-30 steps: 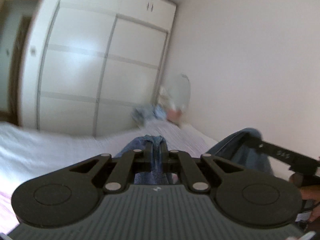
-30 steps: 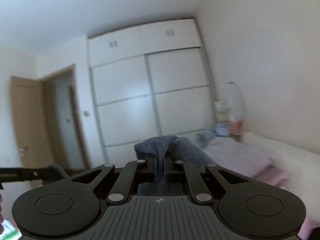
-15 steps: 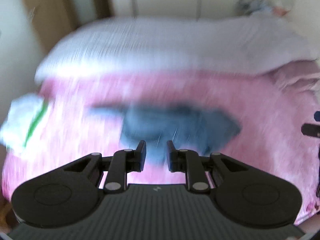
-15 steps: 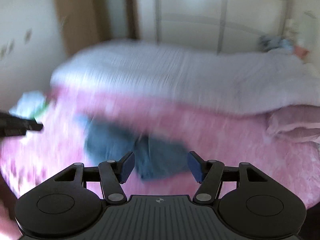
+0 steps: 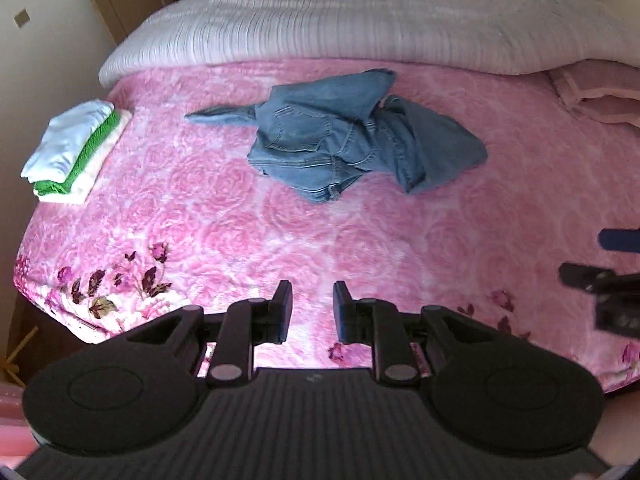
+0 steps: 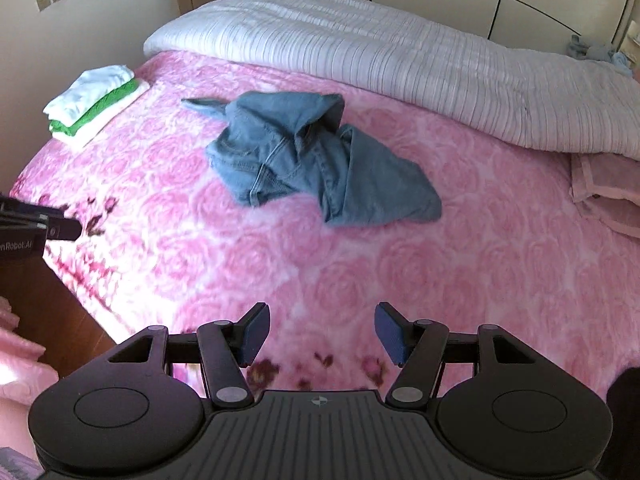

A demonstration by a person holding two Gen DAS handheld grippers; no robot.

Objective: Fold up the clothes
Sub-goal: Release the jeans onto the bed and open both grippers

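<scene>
The jeans [image 5: 352, 132] now lie in a crumpled heap on the pink bed [image 5: 280, 240], ahead of both tongs and well apart from them; a second ago each pair of tongs was shut on blue denim, held up in the air. The left tongs [image 5: 312, 308] have just been opening and stand a little apart with nothing between them. The right tongs [image 6: 320, 332] have also just been opening and stand wide apart, likewise empty. Both look down at the bed from above its near edge.

So the garment seems to have been dropped onto the bed to be laid out, and the folding itself is not yet begun: one leg is bunched over the seat, a thin strip trails out to the left, and the pockets face up.

To the left of the tongs, at the far corner of the bed, sits a stack of folded clothes [image 5: 76, 148], white, green and pale blue. Beyond the jeans lies a rolled white quilt [image 5: 360, 20], and to the right a pink folded blanket [image 5: 592, 92]. Nothing lies between the tongs and the jeans.
</scene>
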